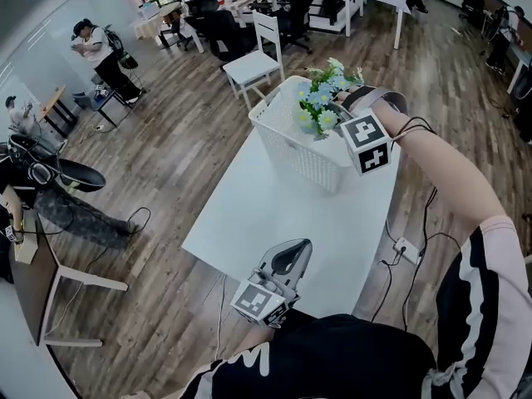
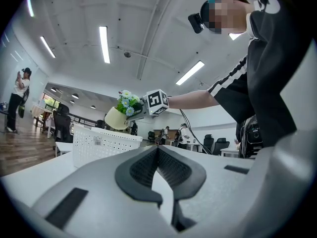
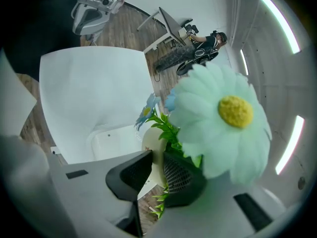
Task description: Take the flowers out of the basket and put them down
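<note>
A bunch of pale blue and white artificial flowers [image 1: 322,98] in a cream pot hangs just above the white perforated basket [image 1: 291,152] on the white table [image 1: 266,214]. My right gripper [image 1: 341,102] is shut on the pot. In the right gripper view its pads clamp the pot's rim [image 3: 154,152], a big daisy [image 3: 223,118] fills the right side, and the basket [image 3: 114,140] lies below. My left gripper [image 1: 289,254] hovers at the table's near edge, shut and holding nothing. The left gripper view shows the pot [image 2: 115,118] raised over the basket [image 2: 101,143].
A white chair [image 1: 253,61] stands beyond the table's far end. A power strip [image 1: 405,248] and cables lie on the wooden floor to the right. People sit at desks on the left, and a wooden desk [image 1: 33,273] stands at the lower left.
</note>
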The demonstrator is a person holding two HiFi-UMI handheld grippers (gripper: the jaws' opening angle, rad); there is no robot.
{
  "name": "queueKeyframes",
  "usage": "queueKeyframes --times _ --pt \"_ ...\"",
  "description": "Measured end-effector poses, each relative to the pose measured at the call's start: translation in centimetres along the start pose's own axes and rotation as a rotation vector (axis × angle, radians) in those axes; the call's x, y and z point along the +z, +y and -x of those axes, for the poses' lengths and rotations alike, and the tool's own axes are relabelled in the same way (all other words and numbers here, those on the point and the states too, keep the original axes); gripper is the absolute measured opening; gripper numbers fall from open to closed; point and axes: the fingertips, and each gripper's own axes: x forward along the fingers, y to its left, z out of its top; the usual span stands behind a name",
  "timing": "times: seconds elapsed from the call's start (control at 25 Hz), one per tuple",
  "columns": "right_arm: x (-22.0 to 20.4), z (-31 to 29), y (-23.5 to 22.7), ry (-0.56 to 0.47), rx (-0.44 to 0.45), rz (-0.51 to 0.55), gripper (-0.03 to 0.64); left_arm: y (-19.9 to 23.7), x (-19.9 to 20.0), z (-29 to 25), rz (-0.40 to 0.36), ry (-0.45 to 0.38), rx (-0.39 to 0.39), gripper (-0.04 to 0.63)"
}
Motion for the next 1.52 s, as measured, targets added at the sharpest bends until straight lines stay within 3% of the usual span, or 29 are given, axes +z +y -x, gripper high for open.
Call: queueKeyframes --times 0.8,1.52 --pt "6.8 5.3 0.9 -0.174 -0.016 0.105 0.081 -2.8 0.4 0.4 -0.023 -0.003 0.034 0.003" --pt "15.6 1.8 6.3 -0.308 0.053 0.26 0.081 -0.6 0.1 3.1 -0.025 0.017 0.135 0.003"
